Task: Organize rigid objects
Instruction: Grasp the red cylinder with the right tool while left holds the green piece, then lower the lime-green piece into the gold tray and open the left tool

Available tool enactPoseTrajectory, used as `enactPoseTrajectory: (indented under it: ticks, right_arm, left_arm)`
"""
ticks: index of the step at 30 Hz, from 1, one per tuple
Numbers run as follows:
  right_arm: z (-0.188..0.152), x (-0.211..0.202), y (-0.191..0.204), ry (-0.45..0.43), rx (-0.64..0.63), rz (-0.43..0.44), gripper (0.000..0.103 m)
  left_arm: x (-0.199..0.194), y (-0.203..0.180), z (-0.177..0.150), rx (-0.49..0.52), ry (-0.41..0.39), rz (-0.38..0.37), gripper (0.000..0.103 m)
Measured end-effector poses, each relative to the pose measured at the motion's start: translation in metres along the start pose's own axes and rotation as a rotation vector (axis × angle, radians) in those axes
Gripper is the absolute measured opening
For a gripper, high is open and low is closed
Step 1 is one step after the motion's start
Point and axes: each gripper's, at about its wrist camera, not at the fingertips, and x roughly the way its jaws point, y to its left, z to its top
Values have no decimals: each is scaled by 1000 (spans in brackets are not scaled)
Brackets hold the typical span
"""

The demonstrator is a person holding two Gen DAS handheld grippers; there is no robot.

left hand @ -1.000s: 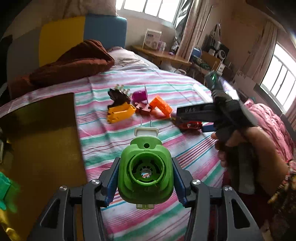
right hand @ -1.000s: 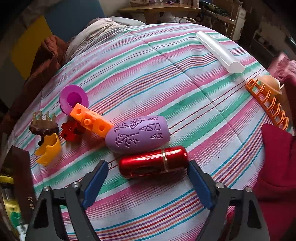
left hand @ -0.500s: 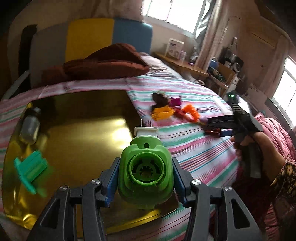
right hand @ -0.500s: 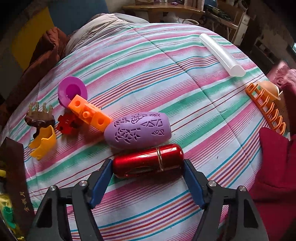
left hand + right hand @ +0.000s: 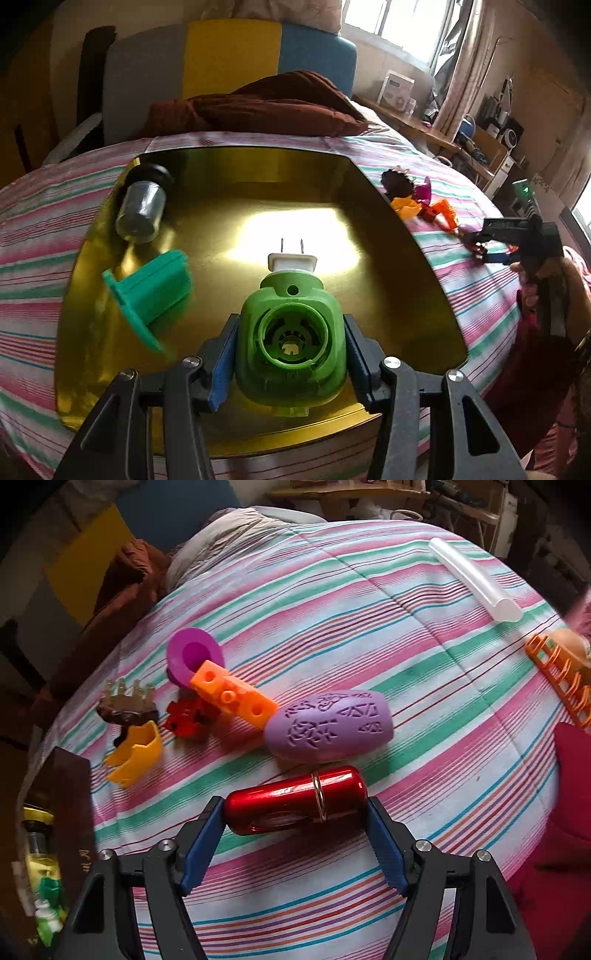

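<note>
My left gripper (image 5: pixel 290 360) is shut on a green plug-in device (image 5: pixel 291 343) with a white two-pin plug, held over the gold tray (image 5: pixel 391 295). A teal flanged piece (image 5: pixel 149 295) and a small glass jar (image 5: pixel 142 208) lie in the tray. My right gripper (image 5: pixel 295 830) is shut on a red metal cylinder (image 5: pixel 295 799) that rests on the striped bedspread. Beyond it lie a purple patterned oval (image 5: pixel 328 725), an orange block (image 5: pixel 232 698), a magenta cup (image 5: pixel 192 657), a red piece (image 5: pixel 186 718), a yellow piece (image 5: pixel 135 755) and a brown crown (image 5: pixel 127 701).
A clear tube (image 5: pixel 474 579) and an orange rack (image 5: pixel 561 675) lie at the far right of the bed. A brown blanket (image 5: pixel 258 107) lies behind the tray. The tray's dark edge (image 5: pixel 70 786) shows left in the right wrist view. A red cloth (image 5: pixel 569 794) lies at the right.
My left gripper has swung left with the green device, from over the bedspread to over the gold tray. My right gripper has closed its jaws onto the red cylinder.
</note>
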Motion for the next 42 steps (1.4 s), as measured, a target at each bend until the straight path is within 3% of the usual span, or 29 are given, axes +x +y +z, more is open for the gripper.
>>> enactPoseTrajectory:
  ticks: [8,18,25,35,42]
  right_arm:
    - [-8,-13,-2,-7,33,85,75]
    - [-5,-16,2,-34,67,231,75]
    - [-6,-16,7,-35,52,226,75]
    - [-6,-20,2,-40,53,260,75]
    - [-7,-23,6,-48,42,273,75]
  left_arm:
    - [2,22,-6,74,43,63,53]
    - [4,48,-15,48,68,151,53]
    - [-9,48,-26,0,12,199,53]
    - [-48,41,-35,-33,-145,223,53]
    - [-50,38,-24,-117,-136,171,53]
